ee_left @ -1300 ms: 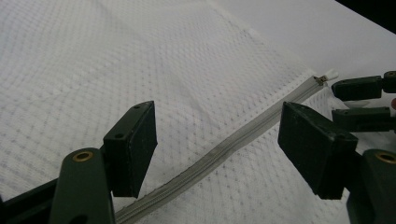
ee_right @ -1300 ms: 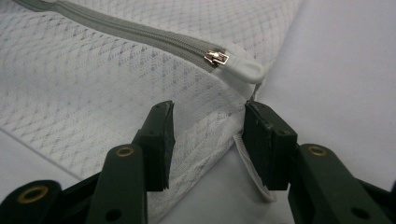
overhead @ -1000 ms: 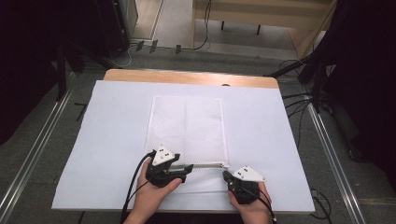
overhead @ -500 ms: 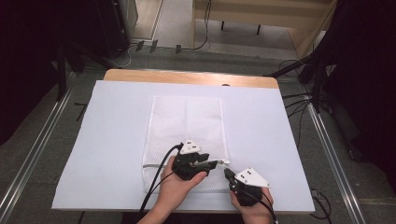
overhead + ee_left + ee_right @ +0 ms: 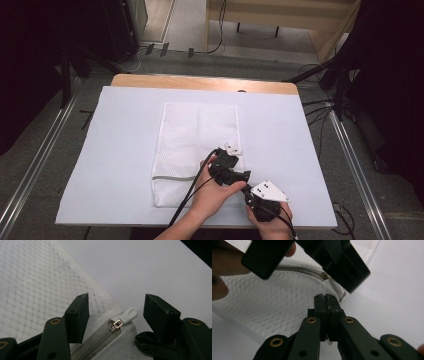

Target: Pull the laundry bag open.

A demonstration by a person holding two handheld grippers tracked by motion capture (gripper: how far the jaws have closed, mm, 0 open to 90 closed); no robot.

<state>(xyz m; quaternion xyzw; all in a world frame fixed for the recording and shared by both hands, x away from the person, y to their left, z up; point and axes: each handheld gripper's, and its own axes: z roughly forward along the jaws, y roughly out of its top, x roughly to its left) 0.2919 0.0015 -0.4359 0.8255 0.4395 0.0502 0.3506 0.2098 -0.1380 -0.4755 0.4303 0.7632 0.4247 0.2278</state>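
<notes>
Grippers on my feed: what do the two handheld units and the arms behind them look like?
Both are black two-jaw tools. The left gripper has angular black jaws with blocky pads and brass-coloured rivets at the pivots. The right gripper has the same black links and brass rivets. Each carries a pale grey three-cornered plate with small dark holes on top, and black cables trail back. The forearms are bare, no sleeves.

The left gripper (image 5: 239, 176), black with two jaws and a trailing cable, is now much farther right than before: it has travelled along the near part of the white mesh zip bag (image 5: 197, 135), from the bag's left edge to its right edge, and now sits just beside the right gripper (image 5: 252, 196). The grey zip line (image 5: 172, 177) now lies exposed to its left. Its jaws have just been opening, and now stand apart on either side of the white zip pull (image 5: 129, 314) without pressing it.
</notes>
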